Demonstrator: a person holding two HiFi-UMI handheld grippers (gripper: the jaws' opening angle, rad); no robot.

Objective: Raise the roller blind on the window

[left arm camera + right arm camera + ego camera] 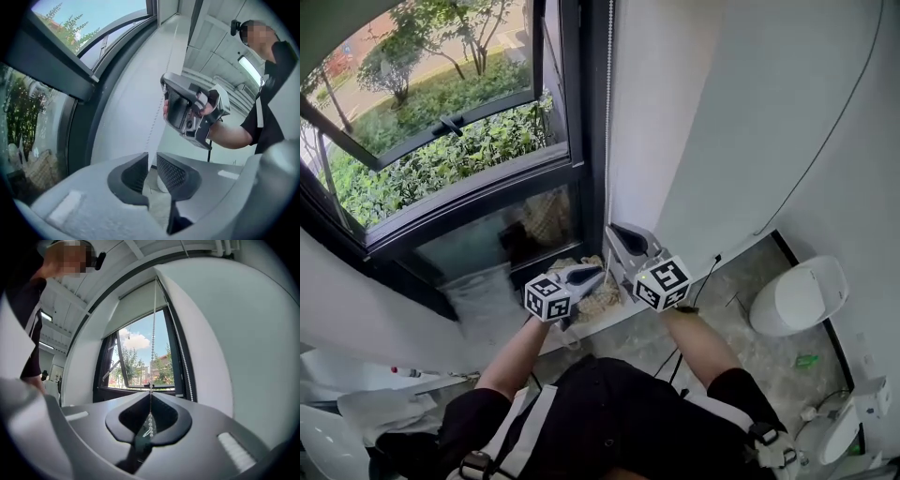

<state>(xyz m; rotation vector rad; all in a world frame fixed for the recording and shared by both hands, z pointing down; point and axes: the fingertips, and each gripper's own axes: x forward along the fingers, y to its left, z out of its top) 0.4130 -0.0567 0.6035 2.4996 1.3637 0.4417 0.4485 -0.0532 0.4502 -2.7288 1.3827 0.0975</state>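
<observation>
The window (441, 122) fills the left of the head view, with green shrubs behind the glass and its dark frame closing its right edge. Low down in front of the window's lower right corner sits the left tool (598, 274), pointing at that frame. In the left gripper view its jaws stand a little apart. A strand of the bead chain (607, 112) comes down the white wall beside the window to the gap between them, and neither pad presses on it. Just to the right and slightly higher, right at the window frame's right edge, is the right tool (614, 234), held by a hand (206, 105) that shows in the left gripper view. The right tool's jaws are closed on the bead chain. In the right gripper view the beads lie pinched between the pads, and the strand rises straight and taut from them towards the top of the window. A second strand hangs free just to the right of it, along the window frame. The roller blind (140, 303) covers only the upper part of the window, and below its lower edge the glass shows trees and sky. Right of the window stands the plain white wall (741, 112).
</observation>
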